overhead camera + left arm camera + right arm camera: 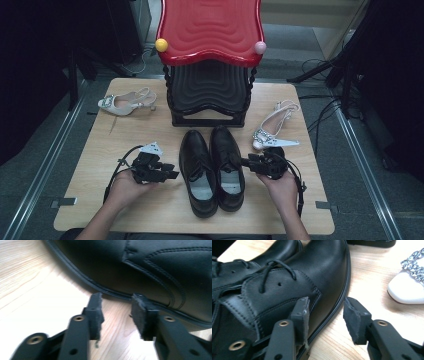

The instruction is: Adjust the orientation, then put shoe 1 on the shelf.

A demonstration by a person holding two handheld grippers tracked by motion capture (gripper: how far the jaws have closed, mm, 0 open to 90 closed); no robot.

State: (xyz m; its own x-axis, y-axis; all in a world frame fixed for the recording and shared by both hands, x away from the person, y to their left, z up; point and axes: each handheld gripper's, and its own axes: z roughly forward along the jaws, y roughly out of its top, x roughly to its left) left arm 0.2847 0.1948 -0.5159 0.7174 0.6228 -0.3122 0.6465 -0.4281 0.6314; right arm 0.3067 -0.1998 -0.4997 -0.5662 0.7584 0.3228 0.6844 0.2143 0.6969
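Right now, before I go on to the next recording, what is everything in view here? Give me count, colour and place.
black leather lace-up shoes: two, black, side by side at the table's middle, toes toward the rack.
white jewelled slingback heels: two, white; one at the far left, one at the right.
red and black wavy shoe rack: one, red top tier over a black lower tier, far edge of the table.
light wooden table: one, pale wood, under everything.
cables: several, black, on the grey floor at the right.
left tool: one, black, jaws open, beside the left shoe.
right tool: one, black, jaws open, beside the right shoe.
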